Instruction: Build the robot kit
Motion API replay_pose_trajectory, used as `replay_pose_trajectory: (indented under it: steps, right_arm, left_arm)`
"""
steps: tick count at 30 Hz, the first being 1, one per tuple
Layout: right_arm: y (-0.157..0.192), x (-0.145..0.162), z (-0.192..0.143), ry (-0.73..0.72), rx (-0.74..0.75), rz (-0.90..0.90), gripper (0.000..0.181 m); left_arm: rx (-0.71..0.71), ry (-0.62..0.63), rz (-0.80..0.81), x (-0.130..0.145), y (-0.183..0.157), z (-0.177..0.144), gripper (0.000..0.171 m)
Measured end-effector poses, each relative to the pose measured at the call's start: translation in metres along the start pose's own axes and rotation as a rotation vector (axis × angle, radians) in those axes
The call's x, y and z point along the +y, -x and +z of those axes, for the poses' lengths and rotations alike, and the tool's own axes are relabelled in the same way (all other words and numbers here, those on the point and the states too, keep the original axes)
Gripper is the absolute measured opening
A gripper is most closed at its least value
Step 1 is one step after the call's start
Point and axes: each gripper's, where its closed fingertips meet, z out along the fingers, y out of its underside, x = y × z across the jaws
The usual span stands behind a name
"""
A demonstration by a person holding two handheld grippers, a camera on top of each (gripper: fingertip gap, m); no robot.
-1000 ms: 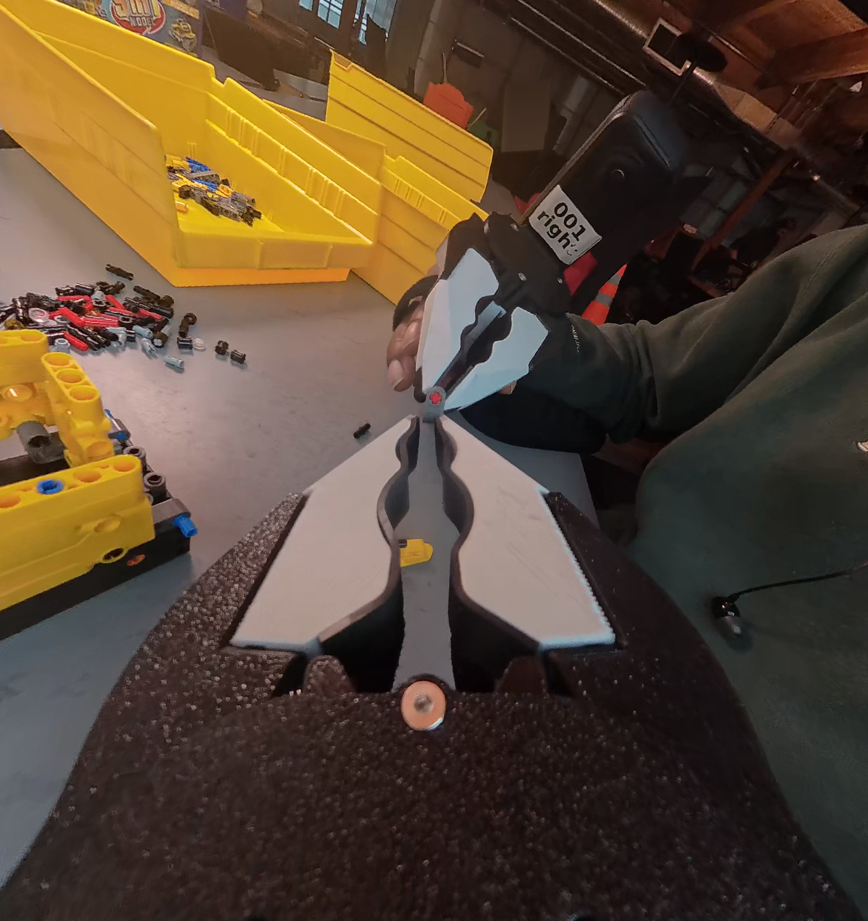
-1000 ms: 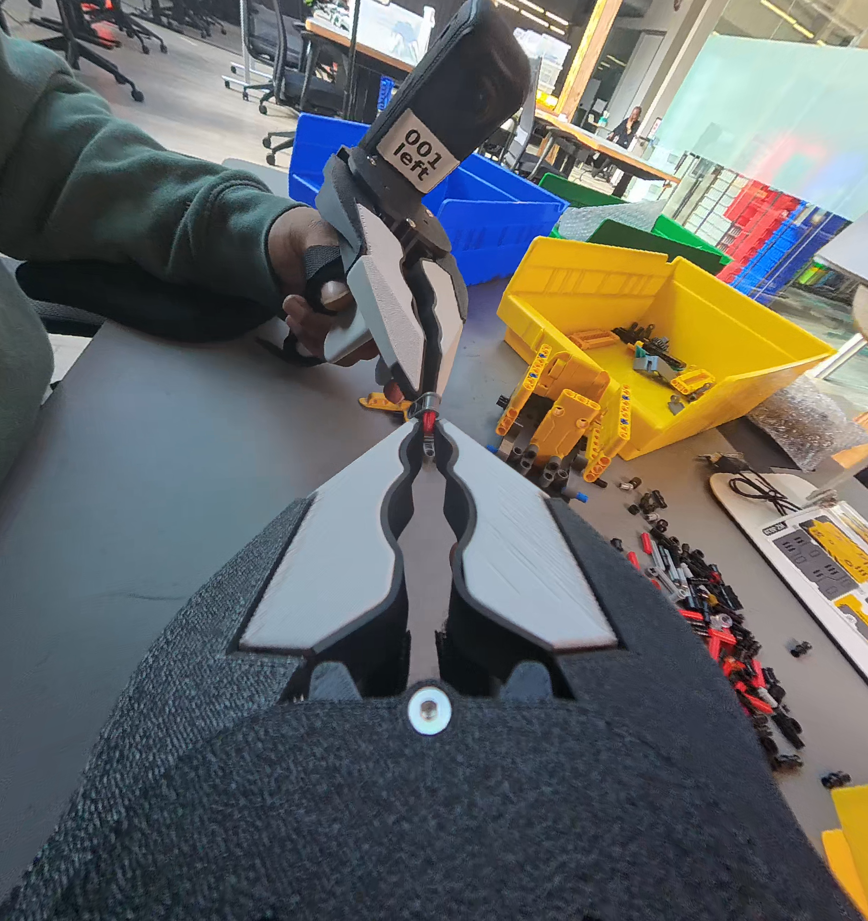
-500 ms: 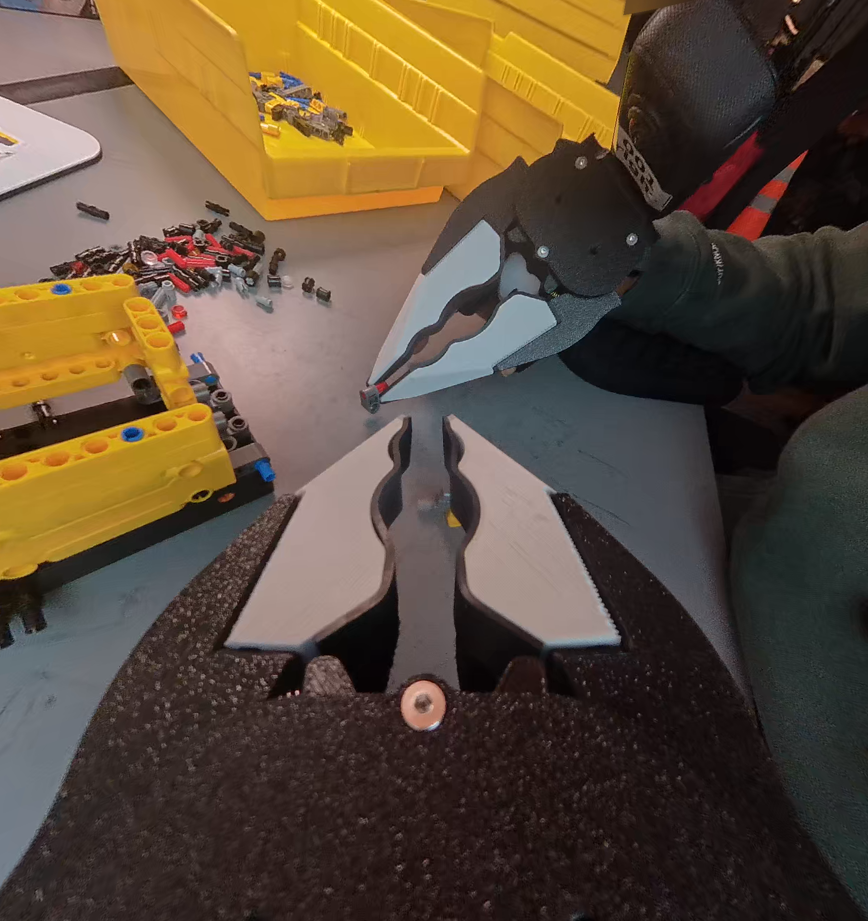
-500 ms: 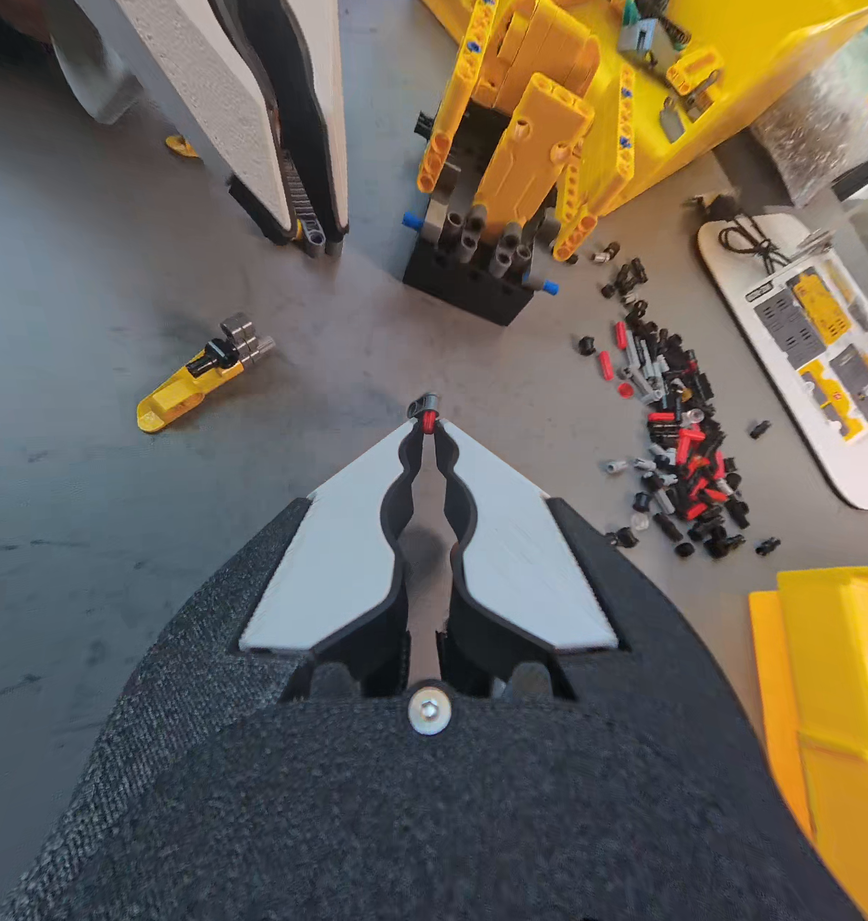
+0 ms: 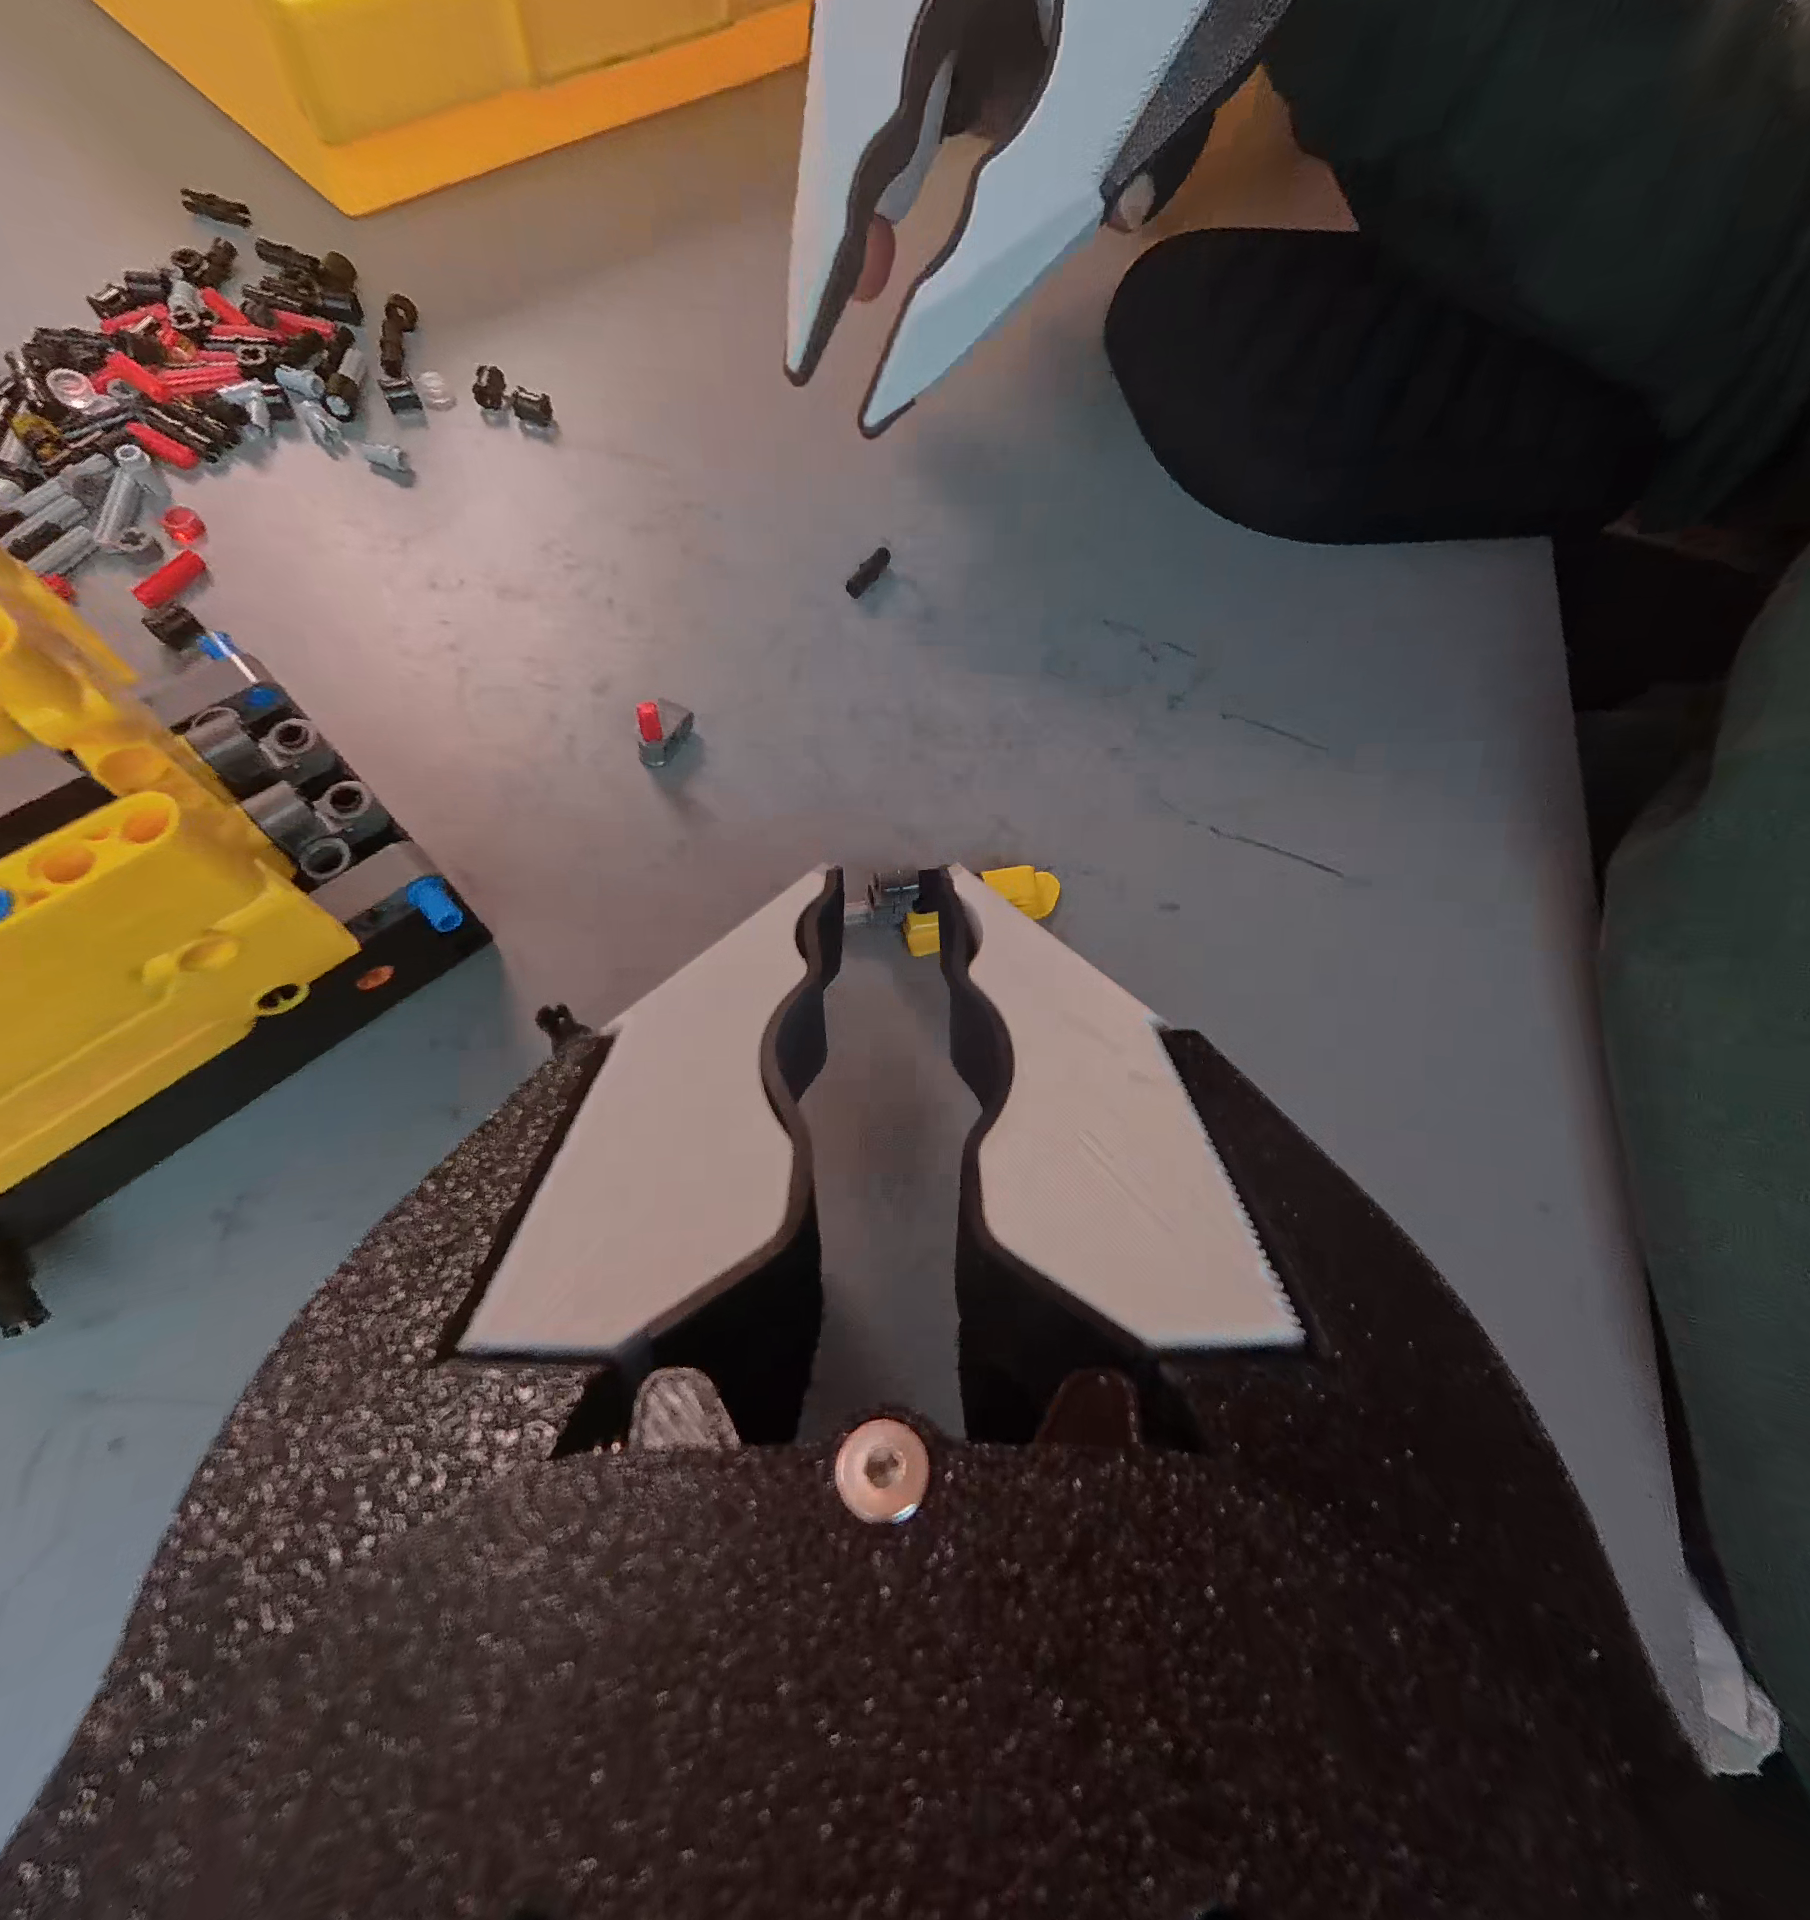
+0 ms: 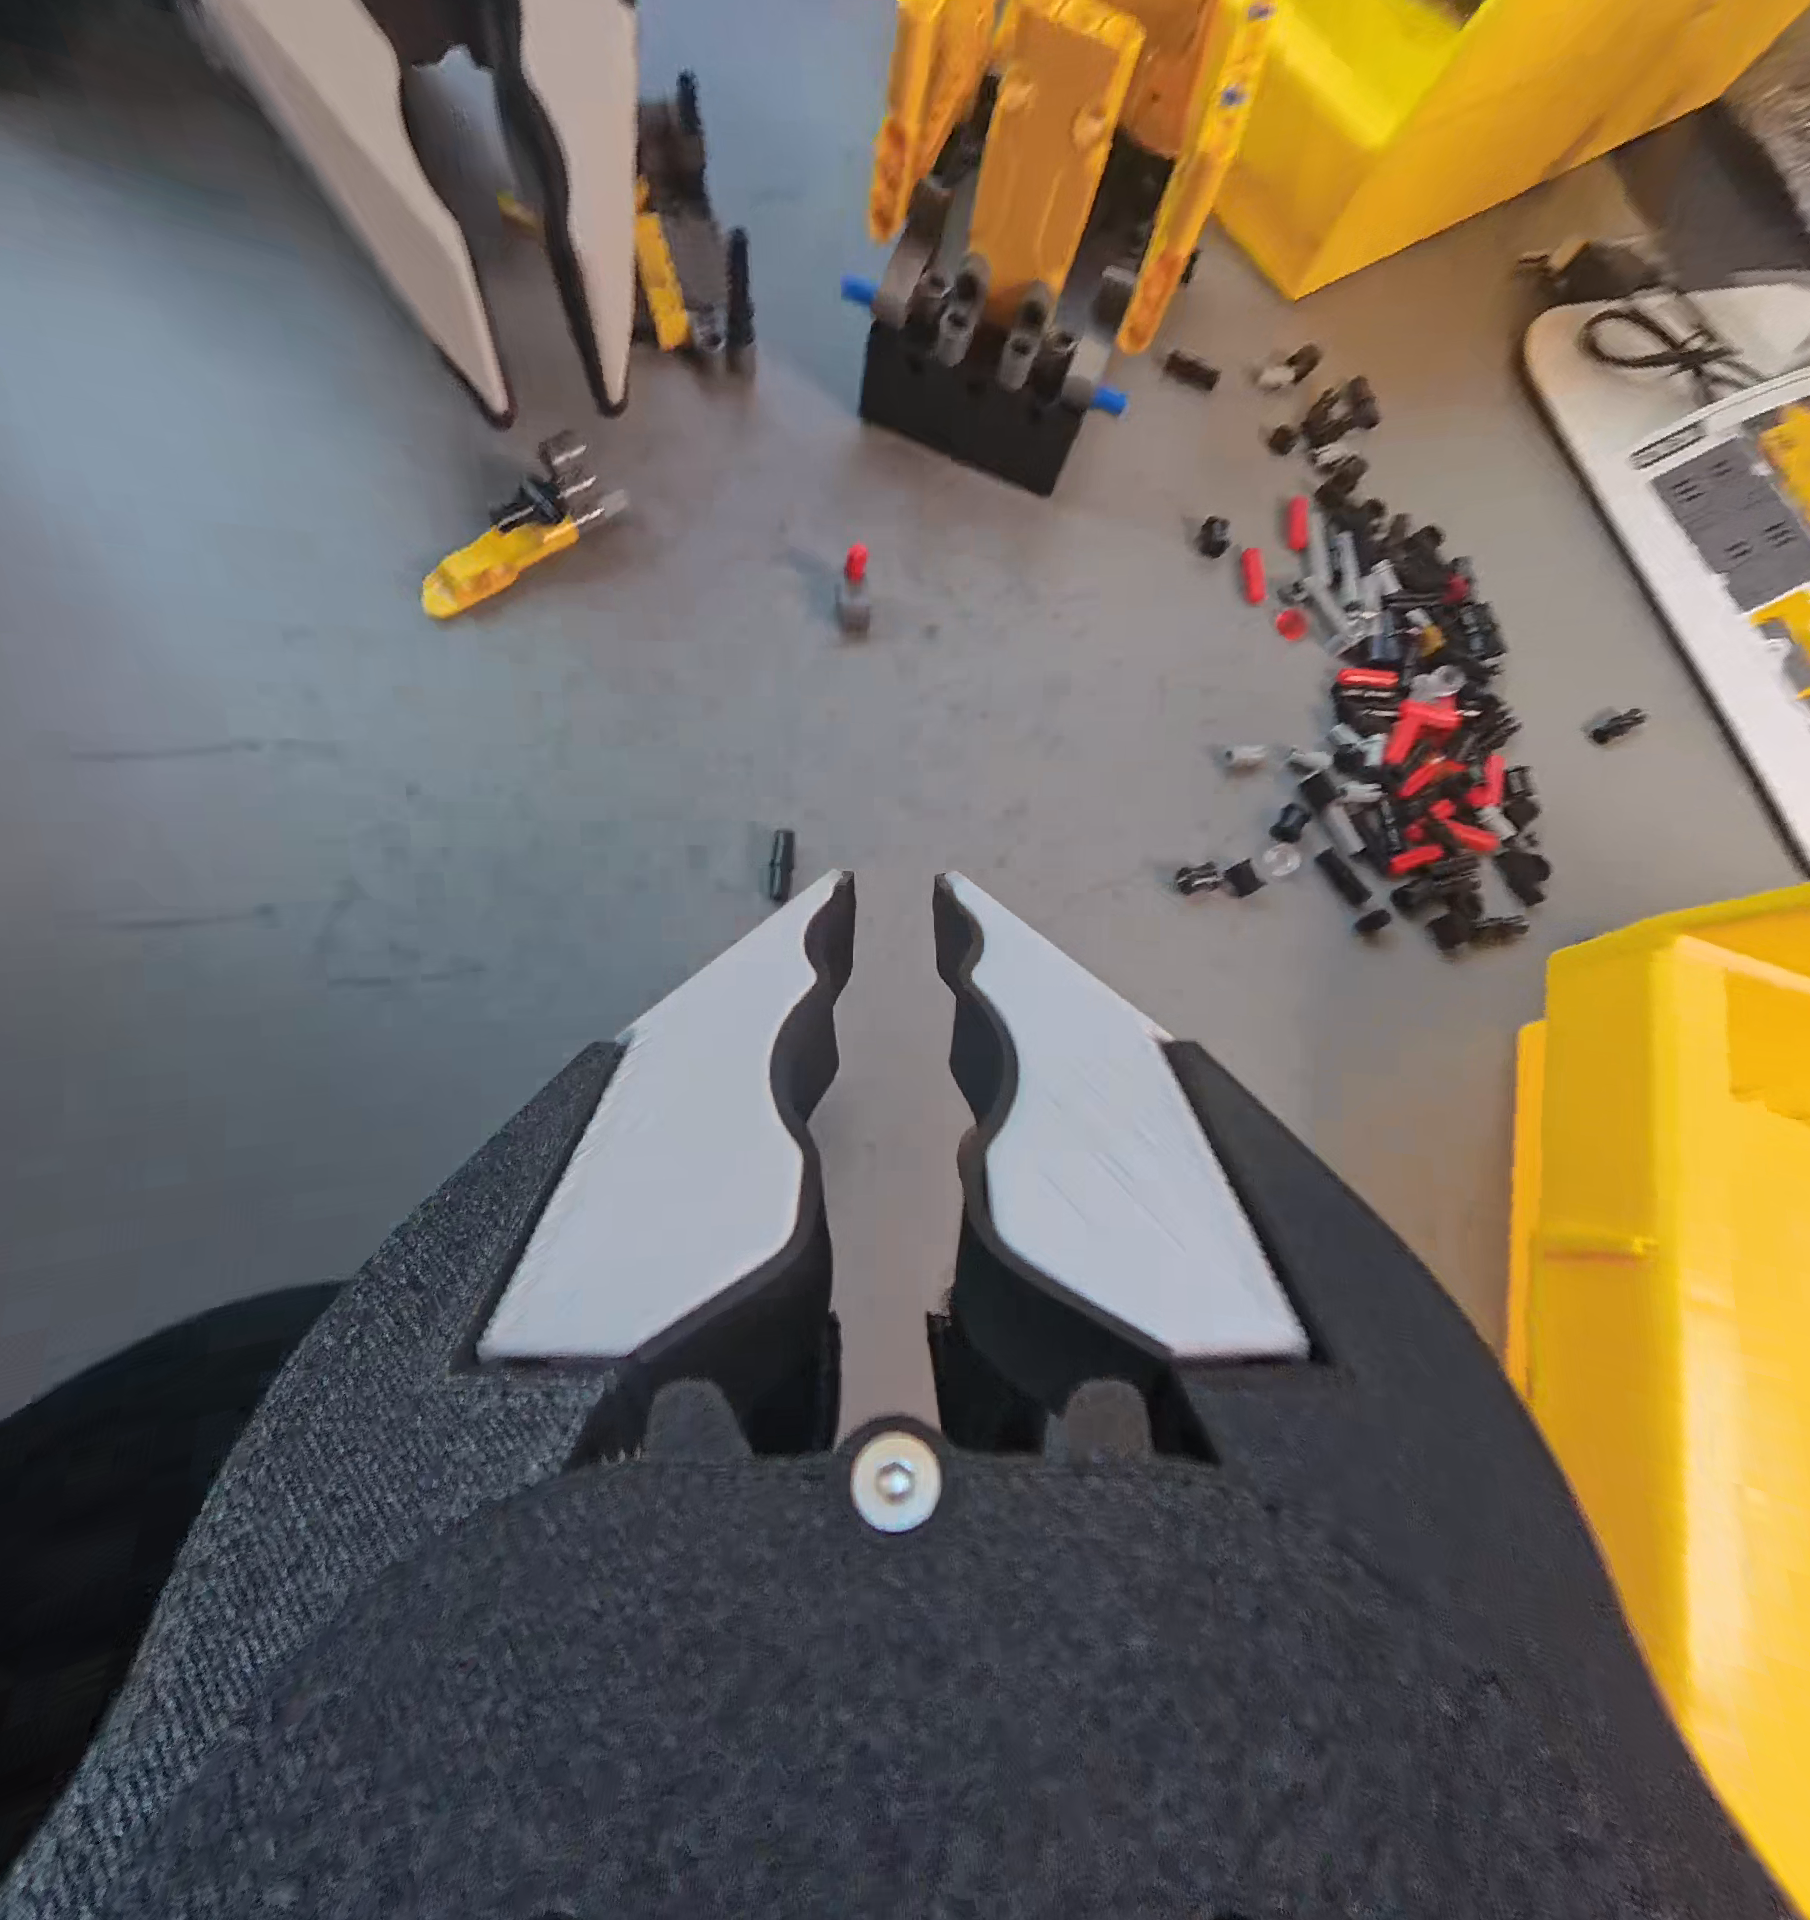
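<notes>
1. The left gripper (image 5: pixel 888 883) hung low over the grey table (image 5: pixel 1244 831) with its jaws a narrow gap apart and nothing clamped between them.
2. Just past its fingertips lay a small yellow piece with grey and black connectors (image 5: pixel 968 902), partly hidden behind the right fingertip; in the right wrist view the same piece (image 6: pixel 511 540) lay on the table just below the left gripper's tips.
3. Whether the fingertips touched that piece could not be told.
4. The right gripper (image 6: pixel 893 883) was also parted narrowly and held nothing, hovering above bare table.
5. A short black pin (image 6: pixel 780 862) lay just beside its left fingertip, apart from it.
6. Between the two grippers a small grey connector with a red pin (image 5: pixel 662 730) sat alone on the table, touched by neither.
7. In the left wrist view the right gripper (image 5: pixel 847 400) pointed downward from the top edge, with a person's dark green sleeve (image 5: pixel 1503 208) behind it.
8. A yellow and black beam assembly (image 5: pixel 101 935) stood to the left of the left gripper, with blue pins at its base.
9. A loose pile of black, red and grey pins (image 6: pixel 1400 748) lay near the assembly.
10. A yellow bin (image 6: pixel 1701 1299) stood at the right edge of the right wrist view, and a white instruction sheet (image 6: pixel 1732 540) lay beyond the pile.
</notes>
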Motion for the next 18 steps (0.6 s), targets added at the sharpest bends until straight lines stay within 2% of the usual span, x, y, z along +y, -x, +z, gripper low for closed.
replay_pose_trajectory:
  steps: [6,11,18]
  right_arm:
    - [0.021,0.013,0.012,0.085,-0.092,0.002,0.014]
    - [0.029,0.013,0.020,0.104,-0.119,0.005,0.012]
    - [0.030,0.008,0.027,0.105,-0.120,0.041,0.003]
  left_arm:
    - [0.003,-0.011,-0.014,-0.002,0.002,0.000,0.017]
    - [-0.087,-0.069,-0.028,-0.012,0.020,-0.015,0.015]
    - [-0.241,-0.272,-0.174,-0.034,0.063,-0.057,0.009]
